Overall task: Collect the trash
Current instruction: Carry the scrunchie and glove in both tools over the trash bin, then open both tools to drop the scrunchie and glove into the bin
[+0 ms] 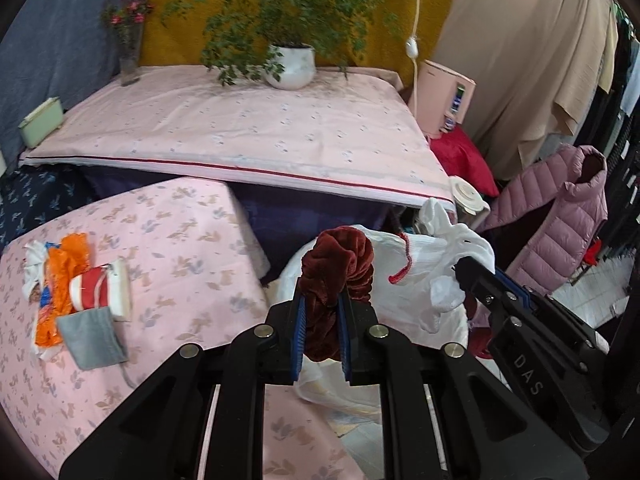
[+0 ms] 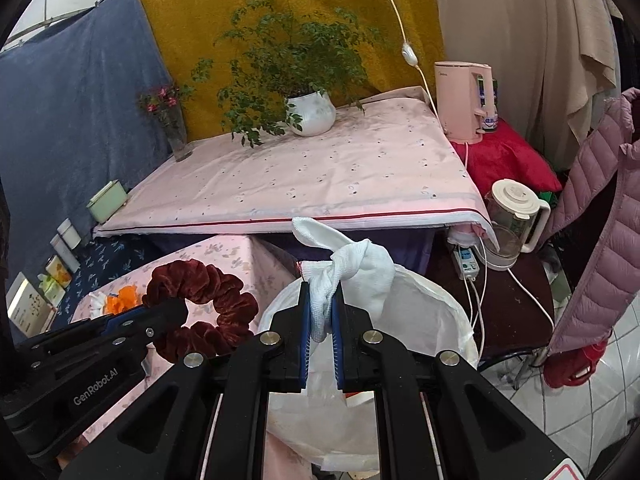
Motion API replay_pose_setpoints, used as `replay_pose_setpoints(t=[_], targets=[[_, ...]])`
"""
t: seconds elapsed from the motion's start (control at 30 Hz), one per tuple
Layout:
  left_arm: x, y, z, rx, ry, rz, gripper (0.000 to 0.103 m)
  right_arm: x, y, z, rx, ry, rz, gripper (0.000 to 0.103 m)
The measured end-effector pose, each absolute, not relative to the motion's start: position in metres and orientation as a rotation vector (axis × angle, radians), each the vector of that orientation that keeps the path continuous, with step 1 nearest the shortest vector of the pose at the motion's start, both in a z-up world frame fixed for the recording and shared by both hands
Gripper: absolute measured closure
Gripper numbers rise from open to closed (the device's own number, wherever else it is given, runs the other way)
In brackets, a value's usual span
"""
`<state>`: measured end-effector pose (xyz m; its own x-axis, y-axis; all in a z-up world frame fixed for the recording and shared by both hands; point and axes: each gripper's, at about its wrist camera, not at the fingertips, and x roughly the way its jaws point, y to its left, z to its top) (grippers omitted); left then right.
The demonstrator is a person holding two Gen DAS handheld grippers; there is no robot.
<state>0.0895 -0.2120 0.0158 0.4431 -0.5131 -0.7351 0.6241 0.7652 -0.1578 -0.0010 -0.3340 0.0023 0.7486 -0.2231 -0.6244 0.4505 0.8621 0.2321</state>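
Note:
My left gripper (image 1: 322,300) is shut on a dark red velvet scrunchie (image 1: 338,276) and holds it over the rim of a white bag (image 1: 416,280). The scrunchie also shows in the right wrist view (image 2: 200,304), held by the left gripper (image 2: 176,312). My right gripper (image 2: 320,304) is shut on the knotted white handle (image 2: 344,276) of the bag (image 2: 420,320) and holds the bag's mouth open. The right gripper appears in the left wrist view (image 1: 464,272) at the bag's right edge. More trash lies on the low pink table (image 1: 180,248): an orange wrapper (image 1: 60,280), a red-and-white cup (image 1: 102,286), a grey pouch (image 1: 92,336).
A higher pink-covered table (image 1: 260,136) stands behind with a potted plant (image 1: 290,66), a flower vase (image 1: 130,52) and a green box (image 1: 40,122). A pink kettle (image 2: 460,100), a glass kettle (image 2: 512,220) and a pink down jacket (image 2: 592,220) are at the right.

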Motion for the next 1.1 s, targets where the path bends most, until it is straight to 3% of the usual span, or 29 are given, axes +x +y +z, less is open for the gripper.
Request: replay_pose_setpoints(t=[0.27,0.33,0.5,0.6,0.87,0.93,1.1], targets=[[0.086,-0.237,0.007,0.169,0.872,-0.747,0.085,-0.005,-0.357,-0.009,0.417,0.639,-0.419,0.094],[0.086,-0.240,0.006,0.171,0.873,-0.747,0.079,-0.006,-0.359,-0.011,0.420,0.641,-0.423,0.094],[0.087,-0.238,0.009,0.159,0.858,-0.731,0.052,-0.004,-0.361,-0.013,0.425,0.646,-0.424,0.094],[0.089,-0.235,0.011,0.150,0.852,-0.717,0.046,-0.003,-0.359,-0.014,0.425,0.649,-0.421,0.092],[0.092,-0.223,0.013,0.134,0.842,-0.683,0.042,0.001,-0.352,-0.010,0.415,0.637,-0.414,0.084],[0.094,-0.219,0.013,0.125,0.846,-0.676,0.042,0.001,-0.351,-0.009,0.414,0.631,-0.413,0.076],[0.096,-0.211,0.013,0.109,0.850,-0.659,0.042,0.002,-0.345,-0.005,0.404,0.624,-0.410,0.070]])
